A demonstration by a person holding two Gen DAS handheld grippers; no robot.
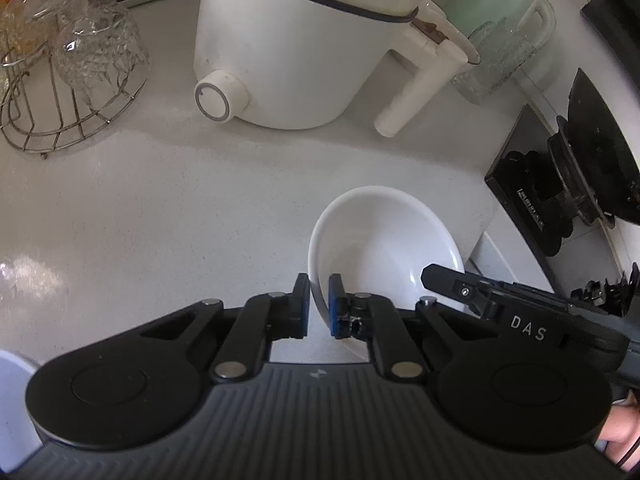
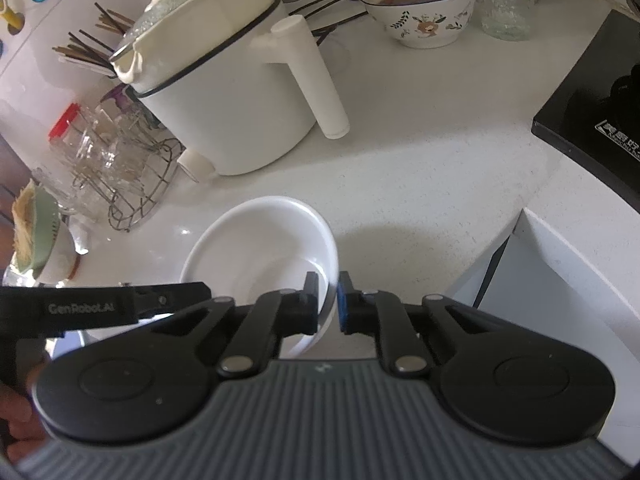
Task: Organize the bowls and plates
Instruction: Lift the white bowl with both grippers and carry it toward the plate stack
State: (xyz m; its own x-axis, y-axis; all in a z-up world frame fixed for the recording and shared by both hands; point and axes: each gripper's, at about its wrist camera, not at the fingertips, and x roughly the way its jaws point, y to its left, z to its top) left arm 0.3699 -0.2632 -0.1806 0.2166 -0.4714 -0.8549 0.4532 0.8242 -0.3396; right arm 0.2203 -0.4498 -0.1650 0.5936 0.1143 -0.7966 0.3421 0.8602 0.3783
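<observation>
A plain white bowl (image 1: 384,240) (image 2: 260,248) is on the white counter near its front edge. My left gripper (image 1: 319,294) is shut on the bowl's left rim, one blue pad inside the wall and one outside. My right gripper (image 2: 328,290) is shut on the opposite, right rim in the same way. In the left wrist view the right gripper (image 1: 436,278) reaches in over the bowl's right side. In the right wrist view the left gripper (image 2: 196,294) comes in from the left. I cannot tell whether the bowl is lifted off the counter.
A white electric pot (image 1: 288,52) (image 2: 224,92) with a long handle stands behind the bowl. A wire rack of glasses (image 1: 68,80) (image 2: 120,168) is to its left. A floral bowl of food (image 2: 420,8) and a glass jar (image 2: 508,0) stand at the back. A black stove (image 1: 560,184) (image 2: 592,128) is at the right.
</observation>
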